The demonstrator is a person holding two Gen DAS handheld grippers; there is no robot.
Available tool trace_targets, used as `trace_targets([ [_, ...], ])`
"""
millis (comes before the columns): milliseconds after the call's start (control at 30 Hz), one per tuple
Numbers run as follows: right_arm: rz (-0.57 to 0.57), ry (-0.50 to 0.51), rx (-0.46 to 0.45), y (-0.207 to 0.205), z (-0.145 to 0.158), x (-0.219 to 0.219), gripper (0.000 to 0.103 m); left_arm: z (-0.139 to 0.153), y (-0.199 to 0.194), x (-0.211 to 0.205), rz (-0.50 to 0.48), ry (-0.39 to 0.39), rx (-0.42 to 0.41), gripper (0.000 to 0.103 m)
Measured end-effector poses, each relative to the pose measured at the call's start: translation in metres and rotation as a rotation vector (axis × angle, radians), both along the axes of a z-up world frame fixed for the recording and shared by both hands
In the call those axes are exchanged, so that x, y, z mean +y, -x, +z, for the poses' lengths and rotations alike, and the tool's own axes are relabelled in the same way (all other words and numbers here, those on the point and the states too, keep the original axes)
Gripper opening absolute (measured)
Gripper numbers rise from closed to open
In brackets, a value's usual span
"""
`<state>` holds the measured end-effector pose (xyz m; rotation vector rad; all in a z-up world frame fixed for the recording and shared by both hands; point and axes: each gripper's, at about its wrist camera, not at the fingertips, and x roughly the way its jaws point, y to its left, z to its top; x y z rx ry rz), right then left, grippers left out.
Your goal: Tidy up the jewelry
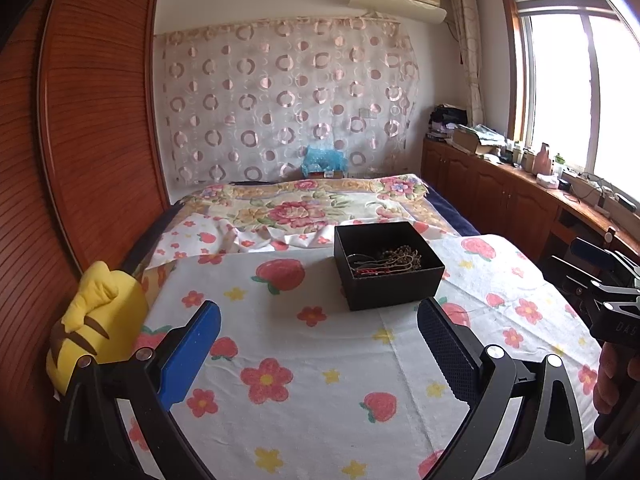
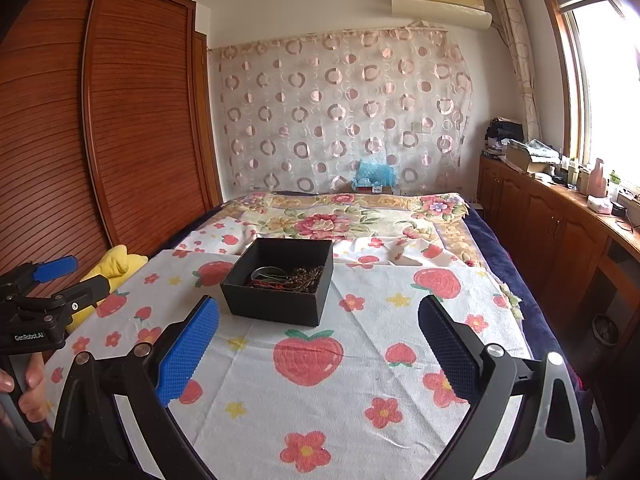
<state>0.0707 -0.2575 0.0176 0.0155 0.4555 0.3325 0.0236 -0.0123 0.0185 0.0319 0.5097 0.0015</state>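
A black open box [image 1: 394, 282] sits on a flower-and-strawberry cloth [image 1: 304, 364] on the bed. Inside it lies a tangle of jewelry [image 1: 386, 262]: bead strands, a metal bangle and red cords. The box [image 2: 280, 300] and jewelry [image 2: 288, 276] also show in the right wrist view. My left gripper [image 1: 320, 344] is open and empty, a little short of the box. My right gripper [image 2: 320, 344] is open and empty, also short of the box. Each gripper shows at the edge of the other's view, the right one [image 1: 600, 280] and the left one [image 2: 60, 280].
A yellow plush toy [image 1: 100, 320] lies at the bed's left edge by the wooden wardrobe [image 1: 80, 120]. A floral blanket [image 1: 304, 208] covers the far bed. Wooden cabinets [image 1: 500, 192] with clutter run along the right under the window.
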Motion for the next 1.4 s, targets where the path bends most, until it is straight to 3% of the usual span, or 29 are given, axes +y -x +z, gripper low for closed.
trace_targets([
  [1400,-0.006,-0.003,0.003,0.0,-0.004,-0.003,0.1,0.006,0.001,-0.015,0.003,0.001,-0.021,0.095],
])
